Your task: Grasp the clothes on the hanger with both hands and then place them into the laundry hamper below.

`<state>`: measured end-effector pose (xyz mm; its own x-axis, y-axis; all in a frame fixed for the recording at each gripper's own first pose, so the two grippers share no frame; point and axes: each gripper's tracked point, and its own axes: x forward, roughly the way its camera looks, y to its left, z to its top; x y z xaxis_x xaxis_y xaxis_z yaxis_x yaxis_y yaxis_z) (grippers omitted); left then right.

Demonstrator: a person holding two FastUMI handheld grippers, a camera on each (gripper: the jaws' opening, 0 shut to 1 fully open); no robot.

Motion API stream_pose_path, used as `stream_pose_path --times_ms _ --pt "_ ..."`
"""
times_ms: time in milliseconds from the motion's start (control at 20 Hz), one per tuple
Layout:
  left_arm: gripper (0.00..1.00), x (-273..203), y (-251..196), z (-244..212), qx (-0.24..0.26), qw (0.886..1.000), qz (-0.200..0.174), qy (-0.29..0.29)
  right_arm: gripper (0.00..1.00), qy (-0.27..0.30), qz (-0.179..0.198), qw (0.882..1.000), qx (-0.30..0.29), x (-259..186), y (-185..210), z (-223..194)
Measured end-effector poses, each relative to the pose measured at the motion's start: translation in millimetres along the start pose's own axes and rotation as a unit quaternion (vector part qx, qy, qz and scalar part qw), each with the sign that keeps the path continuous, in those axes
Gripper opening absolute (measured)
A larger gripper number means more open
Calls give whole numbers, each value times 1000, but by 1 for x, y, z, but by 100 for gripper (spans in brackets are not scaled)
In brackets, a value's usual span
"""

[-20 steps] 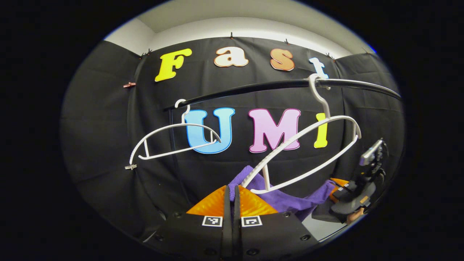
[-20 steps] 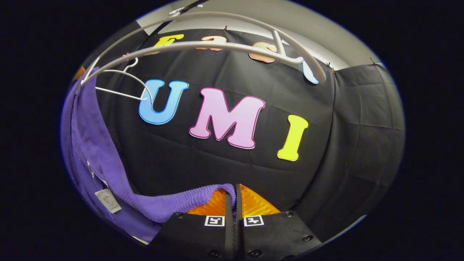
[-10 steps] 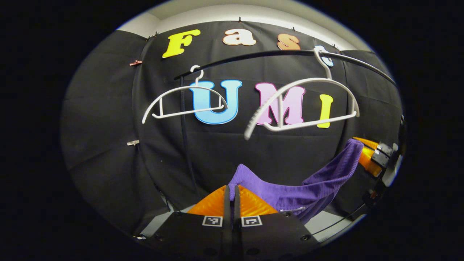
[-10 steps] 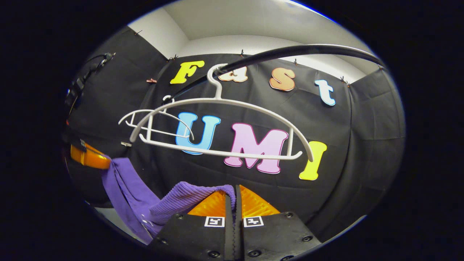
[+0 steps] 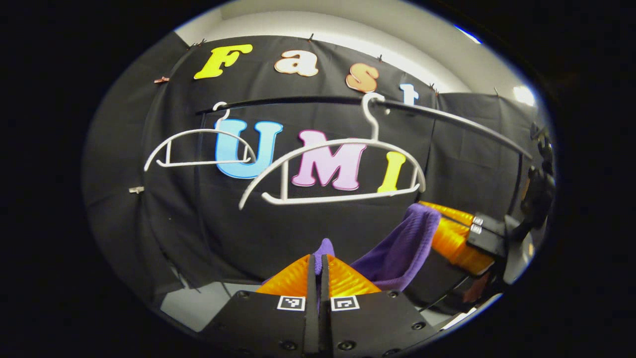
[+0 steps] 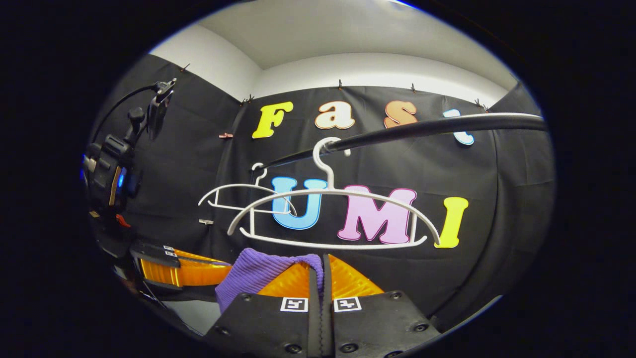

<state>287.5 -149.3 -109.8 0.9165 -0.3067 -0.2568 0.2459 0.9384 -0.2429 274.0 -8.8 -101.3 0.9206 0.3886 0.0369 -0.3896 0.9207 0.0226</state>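
left gripper view: both jaws pinch purple garment (image 5: 397, 248); bare hangers (image 5: 338, 171) on rail (image 5: 447, 119) above.

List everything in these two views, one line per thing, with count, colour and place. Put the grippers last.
purple garment: one, purple knit, off the hangers, slung between the two grippers below the rail.
hangers: two, white, both bare, hooked on the rail; the nearer one hangs just above the garment, the farther one further along.
rail: one, black, running across the booth above the hangers.
clips: small, pinning the cloth wall along its top edge and side.
left gripper: one, shut on one end of the garment.
right gripper: one, shut on the other end; it also shows at the right of the left gripper view.
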Motion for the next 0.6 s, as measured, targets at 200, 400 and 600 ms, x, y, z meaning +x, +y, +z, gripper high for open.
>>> stream_pose_path --times_ms 200,400,600 --pt "5 5 2 -27 -14 1000 -14 22 4 29 4 1000 3 -7 1 -32" --pt "5 17 30 -104 -51 995 9 84 4 109 17 994 -5 -13 3 -114" --pt "5 35 53 -192 -40 986 35 158 4 220 31 975 3 -23 6 -218"
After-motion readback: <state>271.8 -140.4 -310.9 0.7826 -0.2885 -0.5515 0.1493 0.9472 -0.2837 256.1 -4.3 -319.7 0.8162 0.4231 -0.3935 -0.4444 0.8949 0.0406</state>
